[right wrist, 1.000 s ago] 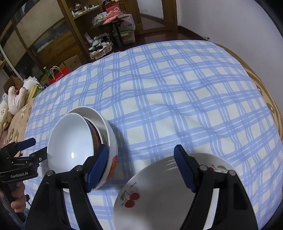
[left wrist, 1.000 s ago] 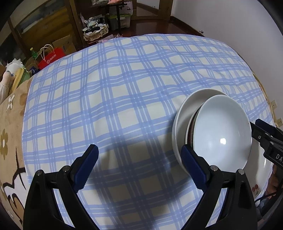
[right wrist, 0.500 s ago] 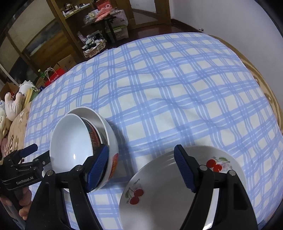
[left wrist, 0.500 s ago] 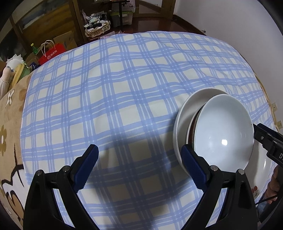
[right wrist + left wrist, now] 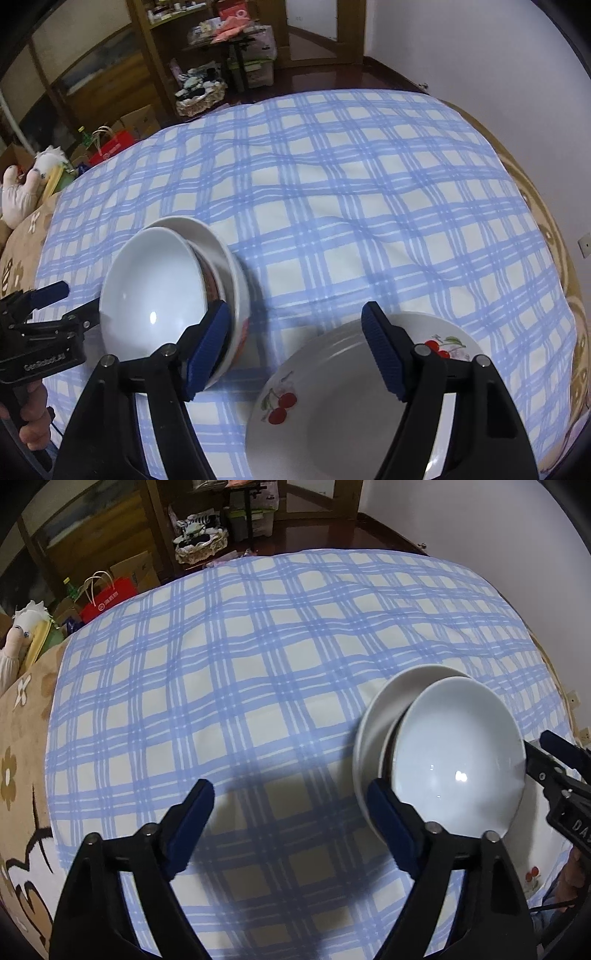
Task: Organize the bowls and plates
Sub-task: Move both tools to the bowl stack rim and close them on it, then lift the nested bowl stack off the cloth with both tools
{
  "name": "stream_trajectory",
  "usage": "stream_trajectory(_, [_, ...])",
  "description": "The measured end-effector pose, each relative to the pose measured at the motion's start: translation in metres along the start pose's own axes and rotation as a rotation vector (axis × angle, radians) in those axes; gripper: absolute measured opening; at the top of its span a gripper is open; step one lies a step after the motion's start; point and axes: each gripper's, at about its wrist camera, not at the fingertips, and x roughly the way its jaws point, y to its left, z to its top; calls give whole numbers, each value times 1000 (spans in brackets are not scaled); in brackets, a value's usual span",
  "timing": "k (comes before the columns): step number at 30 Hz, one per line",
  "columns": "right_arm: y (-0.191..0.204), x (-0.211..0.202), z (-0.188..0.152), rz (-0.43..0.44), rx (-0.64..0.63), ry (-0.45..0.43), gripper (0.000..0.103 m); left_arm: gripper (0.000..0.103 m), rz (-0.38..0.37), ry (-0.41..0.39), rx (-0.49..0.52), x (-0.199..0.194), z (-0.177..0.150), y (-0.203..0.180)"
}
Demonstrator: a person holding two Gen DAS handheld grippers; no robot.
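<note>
Left gripper [image 5: 291, 825] spread, closing, nothing between the jaws — checked cloth [image 5: 258, 672] under it. Right gripper [image 5: 295, 347] also spread and closing, hanging over the cherry plate [image 5: 332, 413], not gripping it. Stacked white bowls [image 5: 162, 295] sit between the two grippers. Far half of the cloth is bare.

Both grippers point steeply downward. The left gripper [image 5: 290, 821] has its jaws closing with nothing between them. The right gripper [image 5: 295, 345] also has its jaws closing, nothing pressed by its pads. A hand [image 5: 31, 421] grips the left gripper's handle.
</note>
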Motion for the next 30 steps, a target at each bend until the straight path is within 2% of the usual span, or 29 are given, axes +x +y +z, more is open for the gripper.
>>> stream_trajectory(3, [5, -2, -1, 1, -8, -2, 63, 66, -58, 13, -19, 1, -1, 2])
stream_trajectory(5, [5, -2, -1, 17, -5, 4, 57, 52, -113, 30, -44, 2, -1, 4])
stream_trajectory(7, [4, -2, -2, 50, -2, 13, 47, 42, -167, 40, -66, 3, -2, 6])
stream_trajectory(9, [5, -3, -3, 57, 1, 8, 44, 37, -189, 42, -77, 4, -2, 6])
stream_trajectory(12, [7, -3, -3, 83, -15, 2, 35, 32, -223, 49, -99, 5, -2, 7])
stream_trajectory(17, [4, -2, -3, 93, 23, 14, 34, 28, -241, 51, -118, 4, -3, 8])
stream_trajectory(18, [2, -1, -3, 107, 33, 19, 29, 27, -242, 50, -120, 3, -3, 8])
stream_trajectory(19, [0, 0, -2, 139, 54, 28, 23, 27, -241, 50, -121, 2, -4, 8])
stream_trajectory(21, [-3, 2, -2, 165, 75, 39, 19, 27, -236, 49, -120, 2, -3, 6])
stream_trajectory(25, [-5, 3, -2, 190, 90, 50, 14, 27, -218, 42, -110, 2, -2, 2])
stream_trajectory(30, [-3, 5, -1, 205, 91, 60, 12, 27, -179, 30, -92, 1, -2, -4])
